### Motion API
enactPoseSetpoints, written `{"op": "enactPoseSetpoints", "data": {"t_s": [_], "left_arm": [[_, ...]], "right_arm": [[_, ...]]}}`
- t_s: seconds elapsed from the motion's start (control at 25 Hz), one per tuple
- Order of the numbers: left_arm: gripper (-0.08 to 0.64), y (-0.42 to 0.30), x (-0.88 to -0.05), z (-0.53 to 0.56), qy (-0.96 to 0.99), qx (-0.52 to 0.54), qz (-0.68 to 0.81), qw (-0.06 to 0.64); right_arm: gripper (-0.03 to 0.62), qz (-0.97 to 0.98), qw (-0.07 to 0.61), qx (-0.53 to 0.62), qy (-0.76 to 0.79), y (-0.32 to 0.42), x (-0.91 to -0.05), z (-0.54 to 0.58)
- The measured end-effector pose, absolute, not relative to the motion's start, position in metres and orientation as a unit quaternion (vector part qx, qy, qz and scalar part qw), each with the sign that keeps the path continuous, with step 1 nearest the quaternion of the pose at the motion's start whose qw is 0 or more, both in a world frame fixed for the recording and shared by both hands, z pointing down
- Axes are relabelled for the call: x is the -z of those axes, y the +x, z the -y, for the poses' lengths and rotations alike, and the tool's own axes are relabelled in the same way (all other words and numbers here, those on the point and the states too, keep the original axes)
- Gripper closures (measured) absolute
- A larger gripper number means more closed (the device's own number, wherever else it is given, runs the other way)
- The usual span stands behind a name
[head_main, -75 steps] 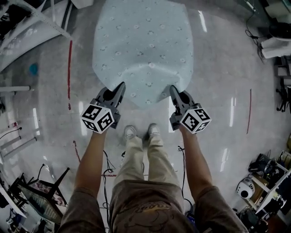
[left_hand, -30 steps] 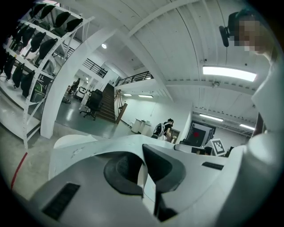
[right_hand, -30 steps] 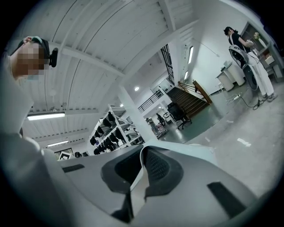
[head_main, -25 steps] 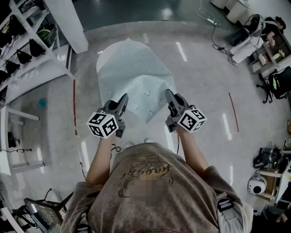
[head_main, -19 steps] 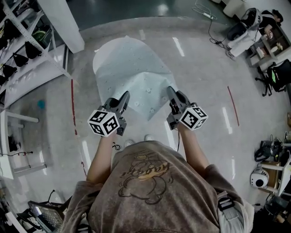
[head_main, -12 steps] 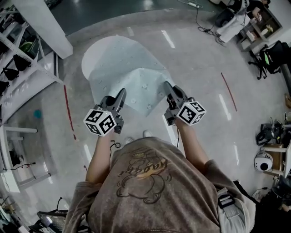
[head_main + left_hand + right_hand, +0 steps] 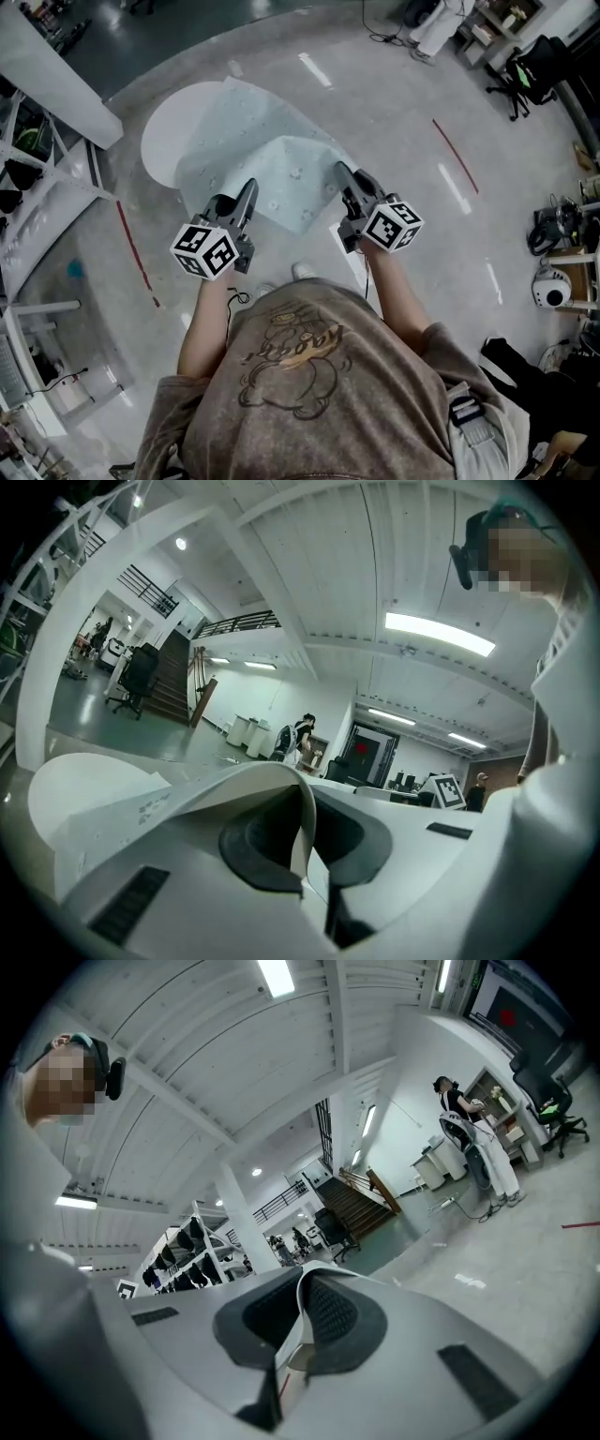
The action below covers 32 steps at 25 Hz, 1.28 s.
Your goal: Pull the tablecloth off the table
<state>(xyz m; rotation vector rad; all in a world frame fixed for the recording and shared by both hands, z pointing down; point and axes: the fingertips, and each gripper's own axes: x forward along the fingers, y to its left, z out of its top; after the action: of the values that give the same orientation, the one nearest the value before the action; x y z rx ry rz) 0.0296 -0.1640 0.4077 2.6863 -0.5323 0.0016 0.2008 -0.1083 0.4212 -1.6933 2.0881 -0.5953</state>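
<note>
Tablecloth [image 7: 272, 159], pale with a small scattered print, has slid further across the round desk [image 7: 161, 141] than a second ago. Then only a thin sliver of bare white top showed at the desk's far left edge; now a broad crescent of it lies uncovered there. The cloth covers just the right and near part of the top before spilling over the near edge towards the person.

The left gripper [image 7: 246, 192] is clenched on the cloth's near left corner. In the left gripper view a fold of fabric [image 7: 187, 803] runs from the desk into the pinched jaws. Between the two grippers the near hem hangs in a slack curve above the floor [image 7: 412, 187], clear of the desk.

The right gripper [image 7: 343, 176] is likewise clamped on the near right corner, and its own view shows a thin edge of cloth [image 7: 302, 1290] nipped between the pads. Both grips hold just as they did a second ago, while the whole scene has swung in the head view, as if the person backs away and turns.

By my reading the pull is about halfway done. More of the same steady drag should bring the far hem off the desk.
</note>
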Motion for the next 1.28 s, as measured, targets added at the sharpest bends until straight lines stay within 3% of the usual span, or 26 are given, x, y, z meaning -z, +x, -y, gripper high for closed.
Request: {"op": "enactPoseSetpoints", "data": {"t_s": [1.28], "left_arm": [[0.540, 0.219, -0.415, 0.048, 0.973, -0.061, -0.071, 0.213]], "right_arm": [[0.583, -0.549, 0.202, 0.160, -0.795, 0.321, -0.428, -0.105]]}}
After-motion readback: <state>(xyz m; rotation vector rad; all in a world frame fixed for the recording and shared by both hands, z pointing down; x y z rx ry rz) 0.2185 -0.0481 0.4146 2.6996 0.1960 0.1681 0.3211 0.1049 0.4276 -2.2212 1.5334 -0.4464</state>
